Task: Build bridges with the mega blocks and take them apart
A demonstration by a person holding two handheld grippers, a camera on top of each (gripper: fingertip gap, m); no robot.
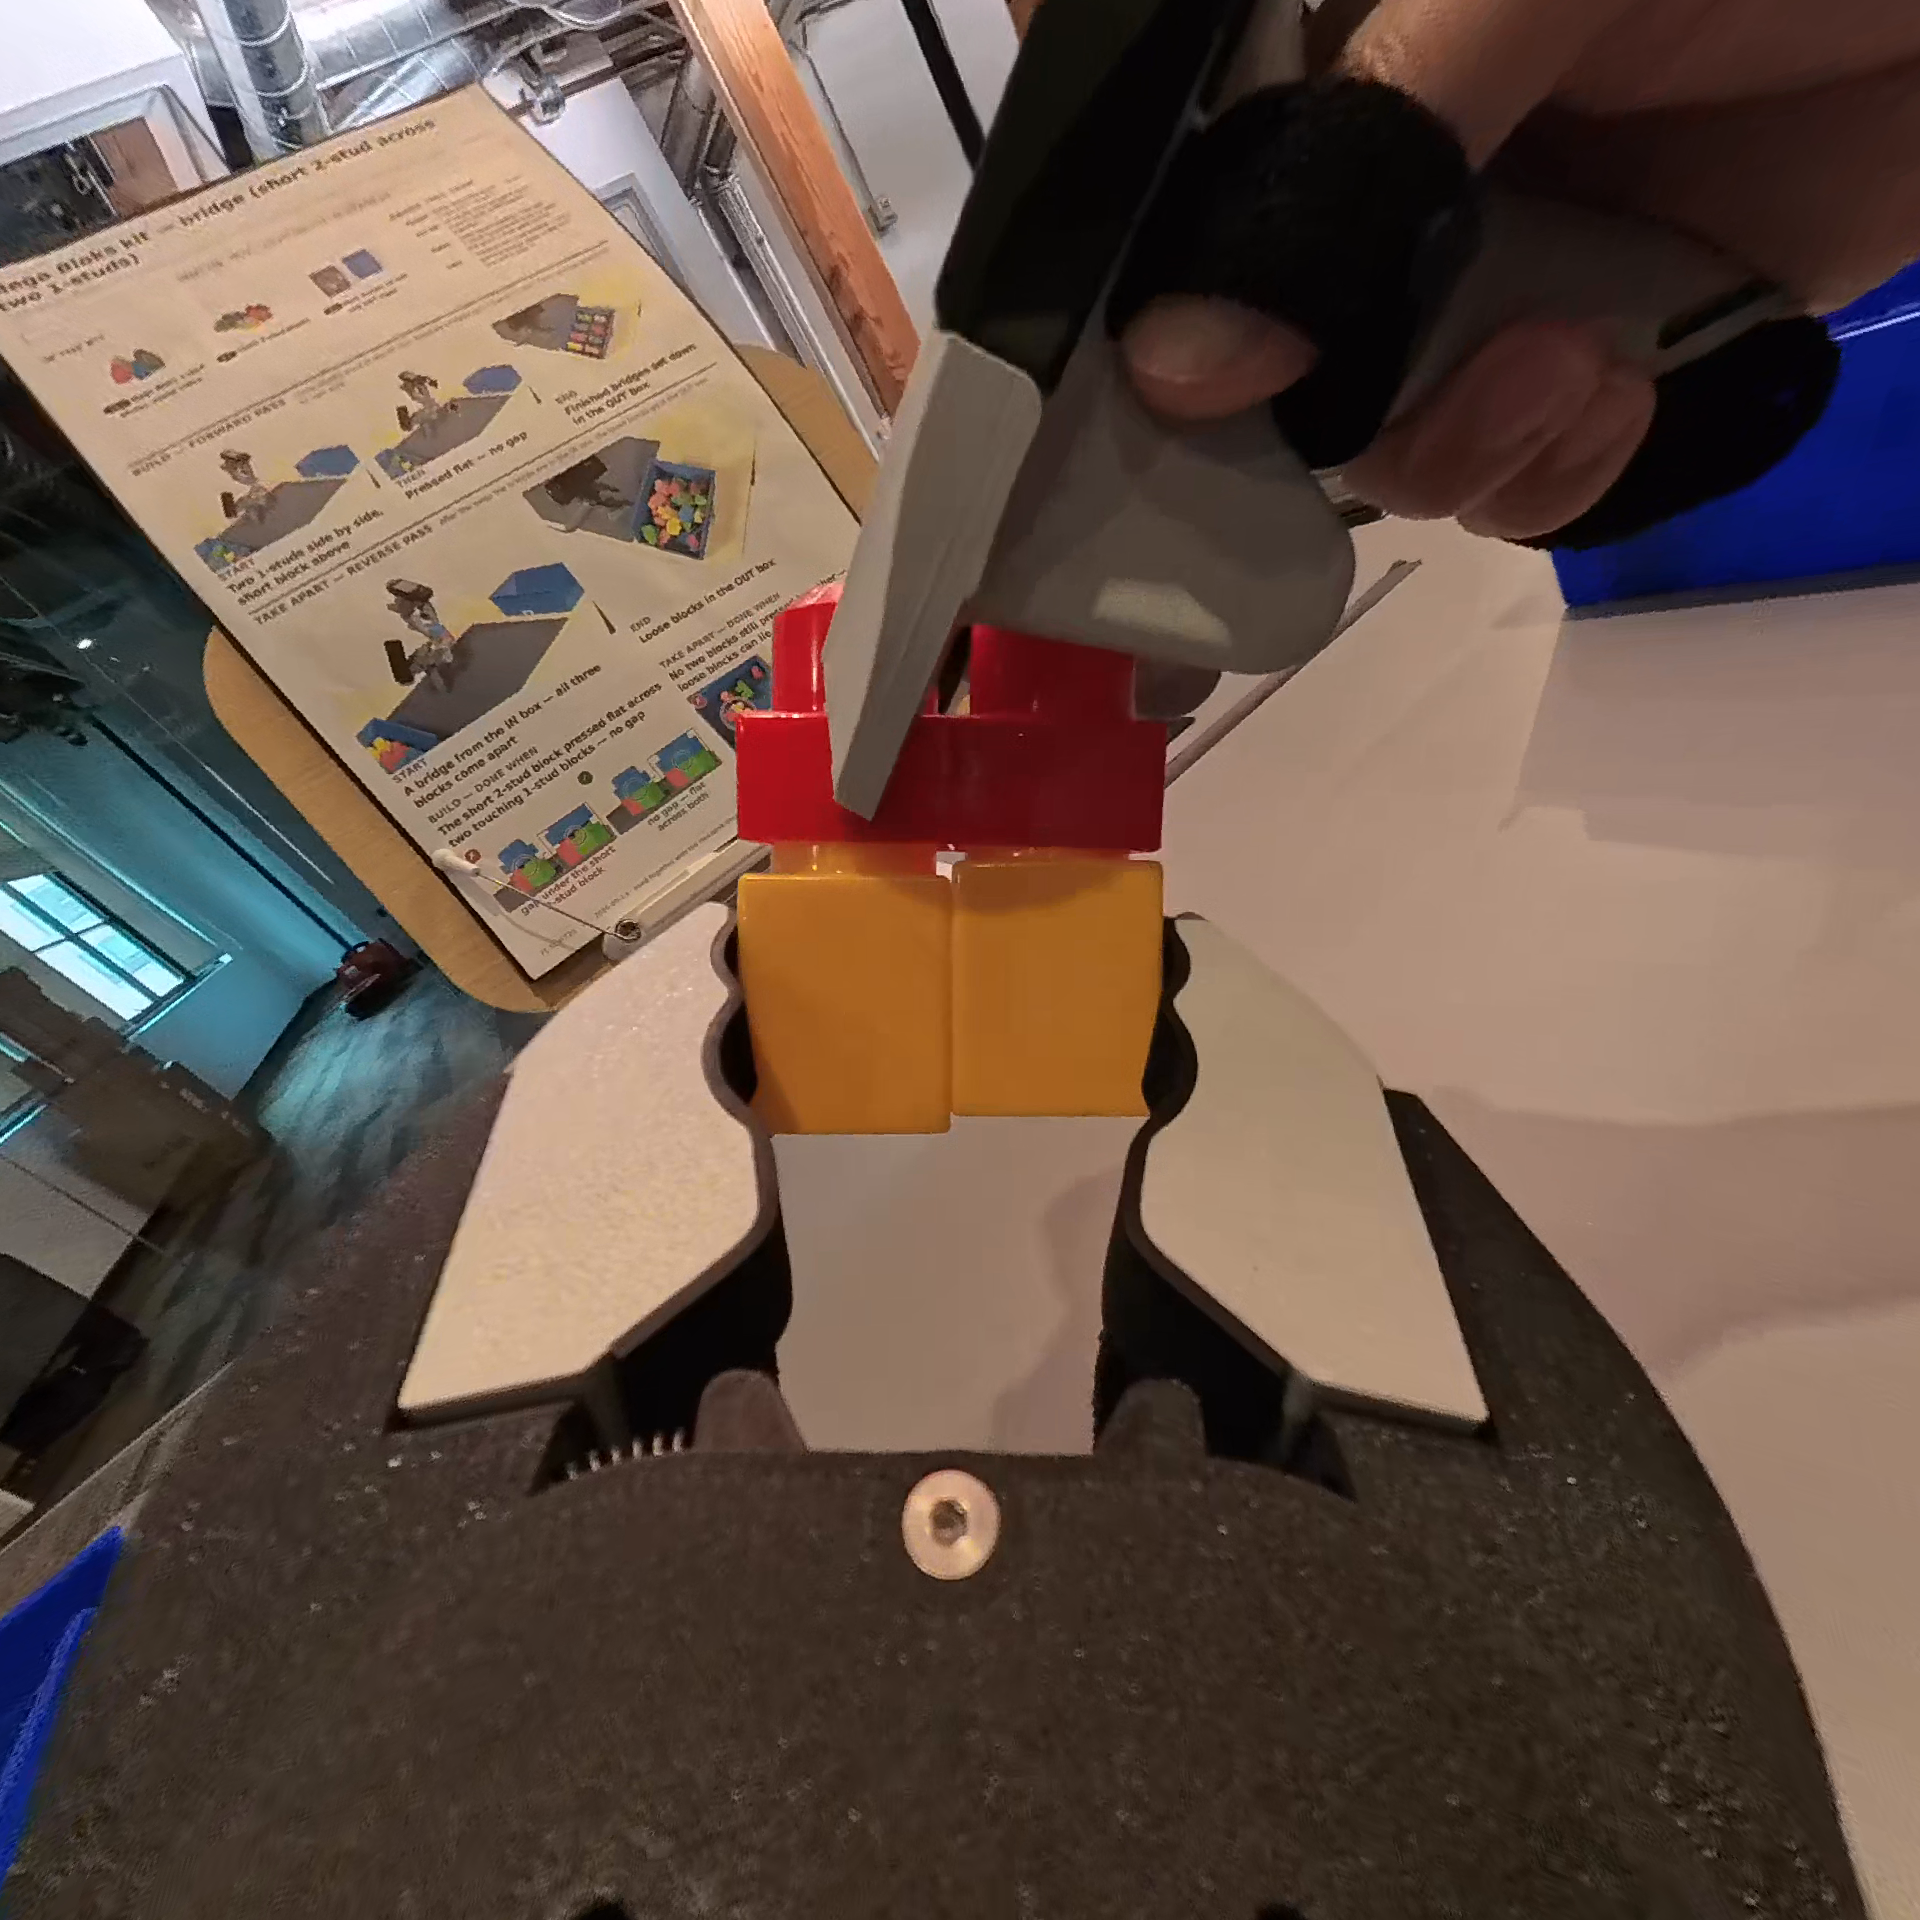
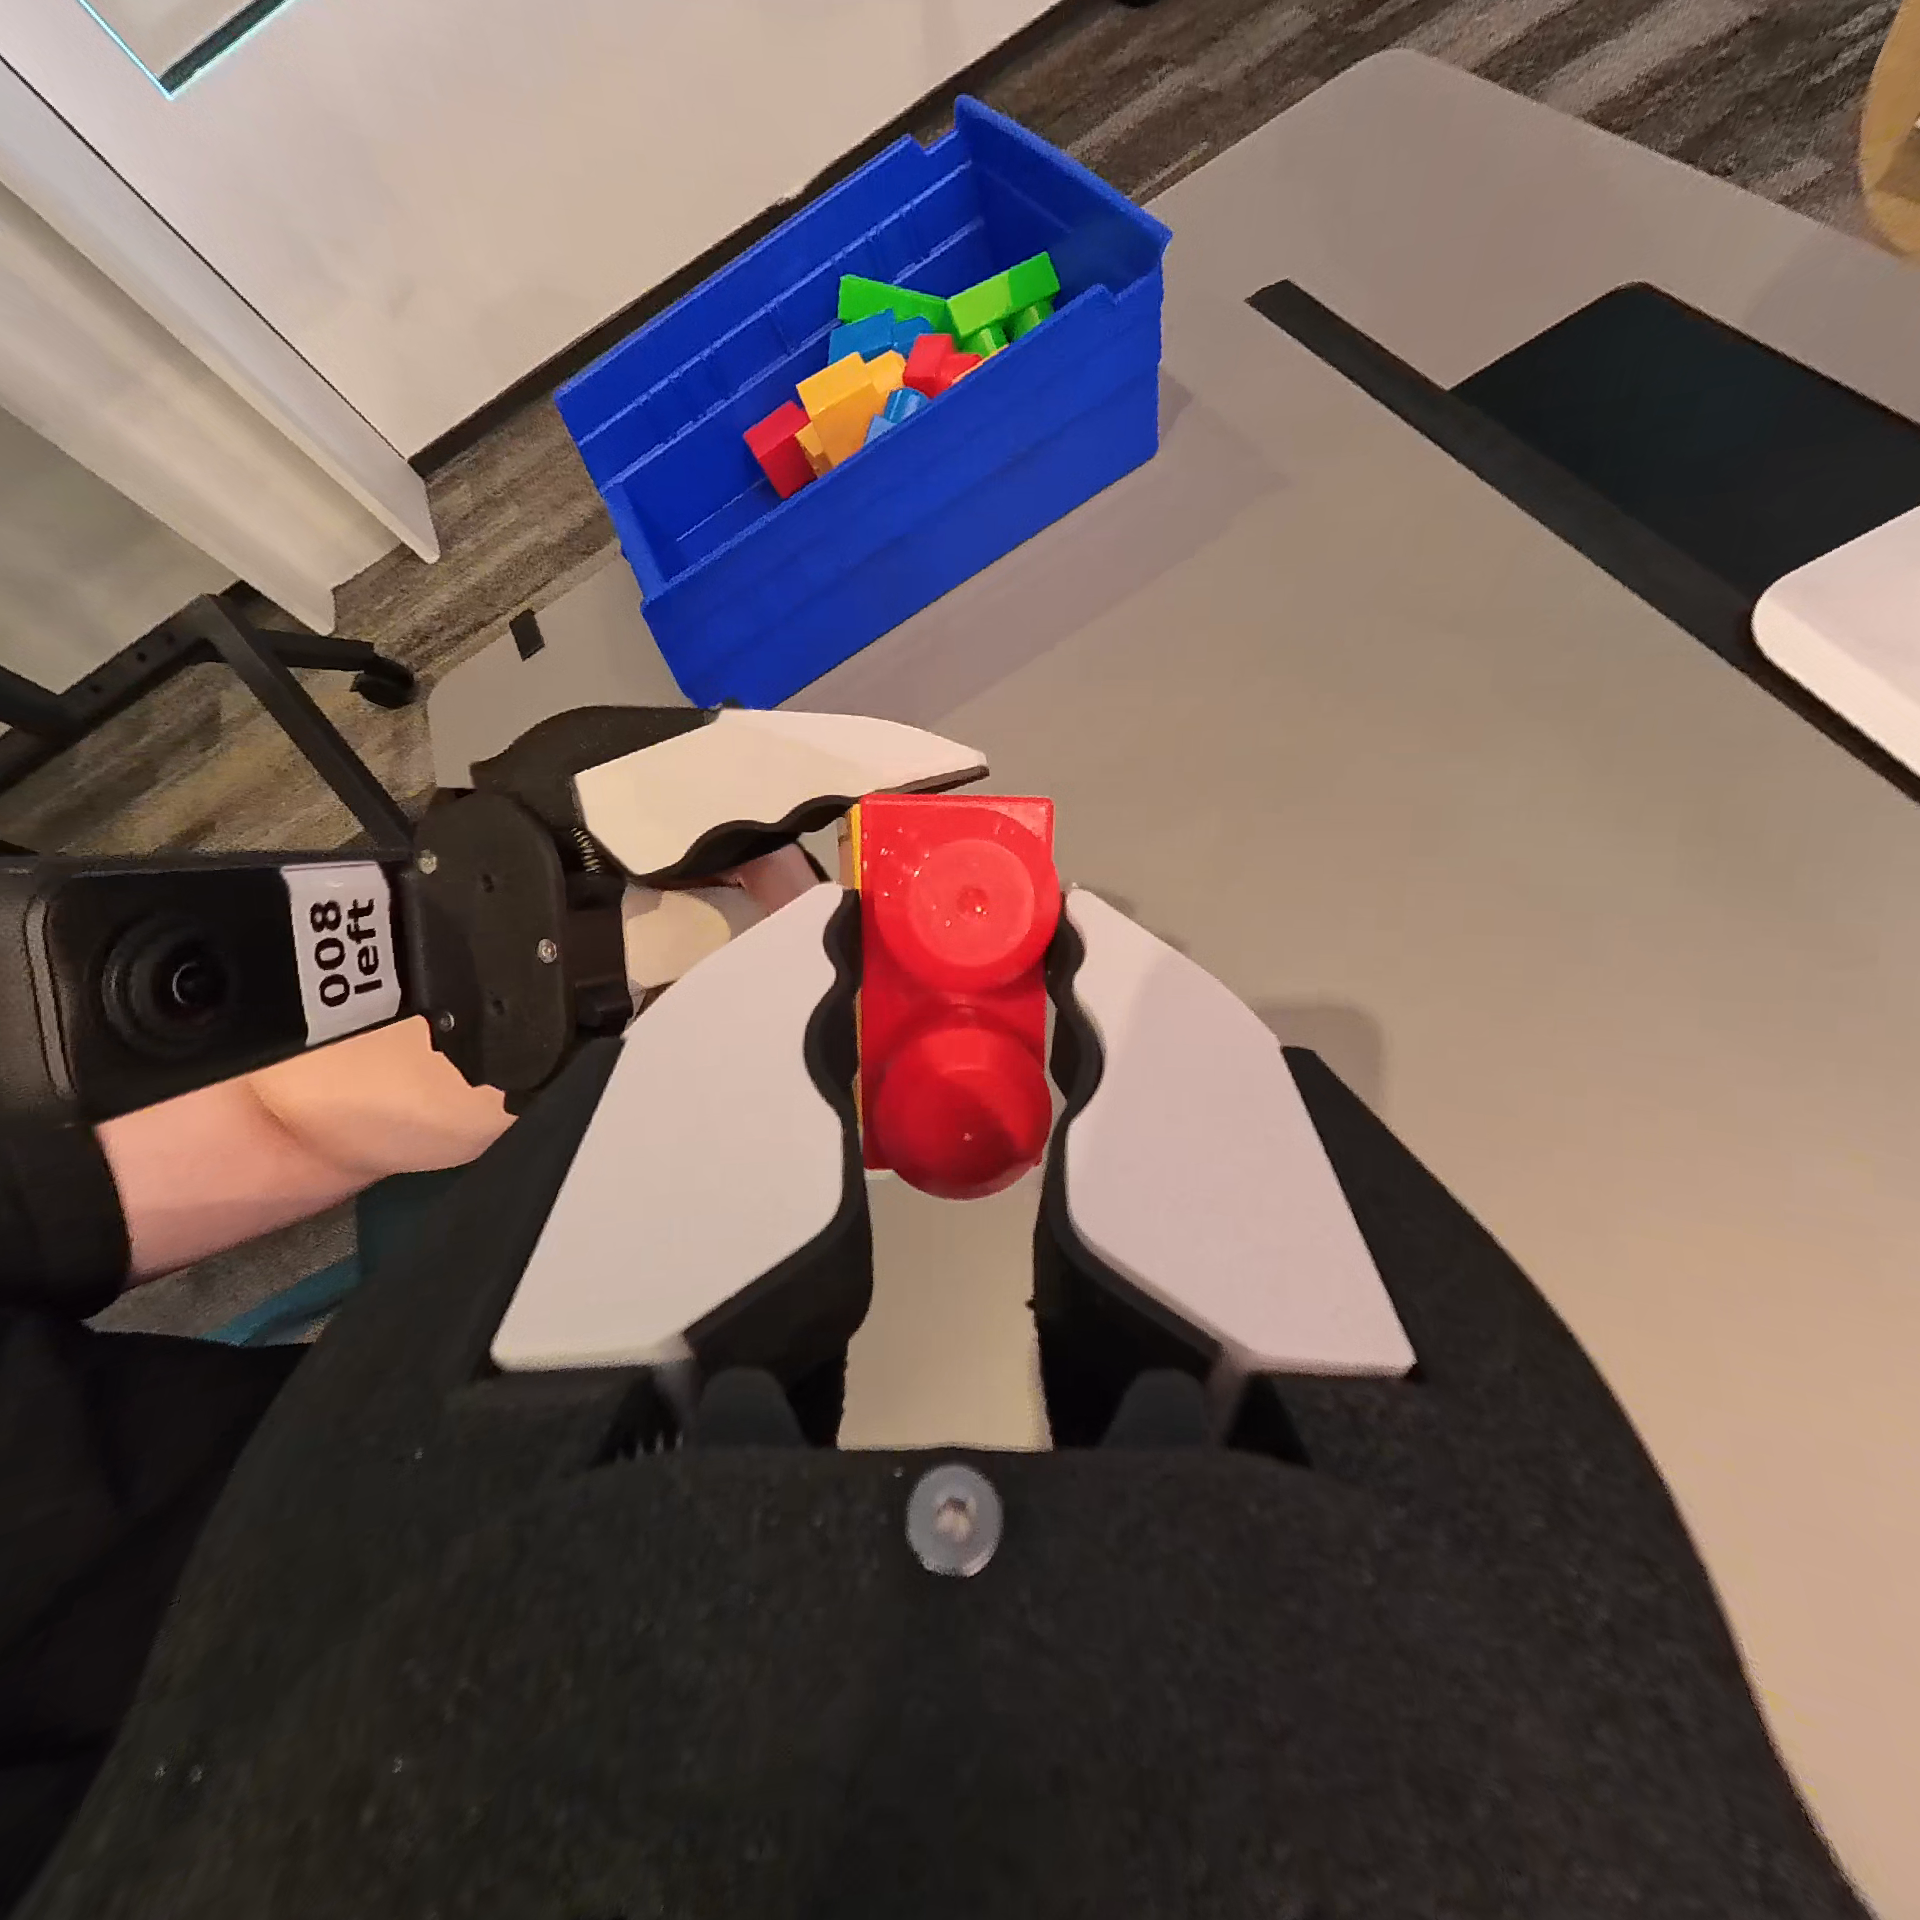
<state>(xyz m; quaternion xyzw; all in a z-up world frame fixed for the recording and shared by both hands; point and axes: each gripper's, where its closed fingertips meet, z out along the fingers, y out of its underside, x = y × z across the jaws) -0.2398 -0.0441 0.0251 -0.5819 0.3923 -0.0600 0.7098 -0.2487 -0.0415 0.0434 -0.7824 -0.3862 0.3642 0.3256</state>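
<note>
A bridge of mega blocks is held in the air over the table: a red two-stud block (image 1: 951,774) sits on two yellow one-stud blocks (image 1: 945,997) side by side. My left gripper (image 1: 948,1013) is shut on the two yellow blocks. My right gripper (image 2: 951,997) comes from above and is shut on the red block (image 2: 956,987); it shows in the left wrist view (image 1: 997,727) with a gloved hand behind it. The left gripper shows in the right wrist view (image 2: 831,821), reaching in from the left under the red block.
A blue bin (image 2: 1081,468) with several loose green, blue, yellow and red blocks stands on the grey table (image 2: 1403,831) beyond the grippers. Another blue bin (image 1: 1766,499) stands far right. An instruction poster (image 1: 416,499) leans at the back left. A dark mat (image 2: 1714,436) lies at right. My left and right fingertips are right by each other.
</note>
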